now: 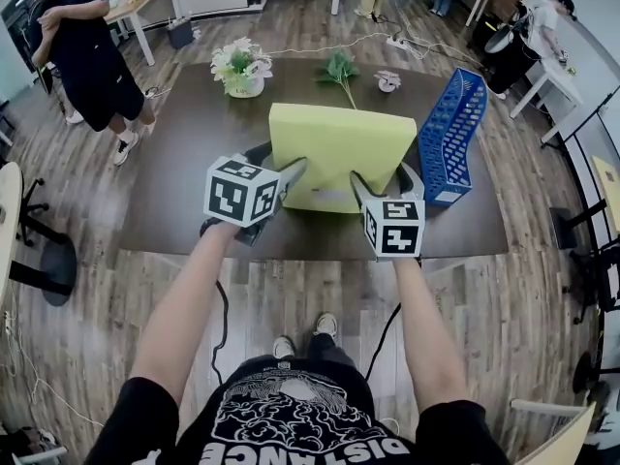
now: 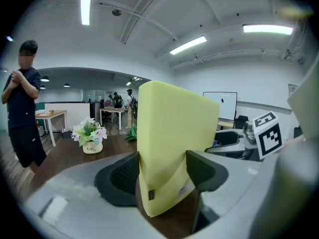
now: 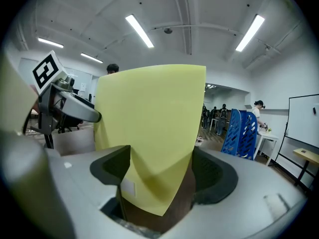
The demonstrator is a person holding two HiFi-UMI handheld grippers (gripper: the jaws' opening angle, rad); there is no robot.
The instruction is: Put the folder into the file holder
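Fingers [image 2: 122,173] of two grippers [image 1: 281,163] [image 1: 383,177] clamp one folder [image 1: 339,143] near one file holder [image 1: 450,134].

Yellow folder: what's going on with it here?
A person holds a gripper in each hand, and both are clamped on the yellow folder. The left gripper has its jaws on the lower left corner and the right gripper has its jaws on the lower right. The folder is held upright over the dark table. The blue file holder stands on the table to its right, and the folder is not yet in it.
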